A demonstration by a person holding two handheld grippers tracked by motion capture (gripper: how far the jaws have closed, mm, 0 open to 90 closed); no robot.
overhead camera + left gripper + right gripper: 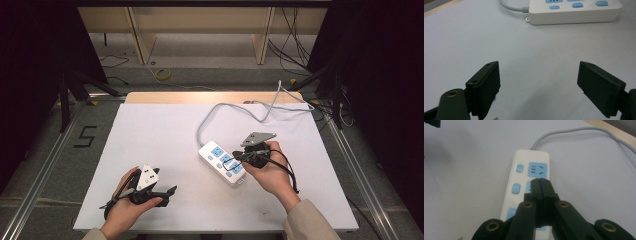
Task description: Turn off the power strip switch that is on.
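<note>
Lying slantwise near the middle of the white worktop (160, 150), the white plastic power strip with blue sockets and blue rocker switches (221, 162) is met from above by the right tool (245, 156), whose jaws are clenched together with nothing between them. In the right gripper view the closed tips (540, 184) are seen over the strip's (524, 192) middle socket, just beside the middle switch (516, 188); whether they touch the casing cannot be told. A press on a switch is judged to be in hand. The wrong point could be struck: if the tips are lowered as they stand, the socket face would be prodded rather than the switch. The light strip could also be pushed along the smooth surface or tilted, since it is not steadied. Its grey cable (235, 107), looped toward the far edge, might drag it. The left tool (167, 192) is held released, jaws wide apart, well apart from the strip (574, 11), near the worktop's front edge.
</note>
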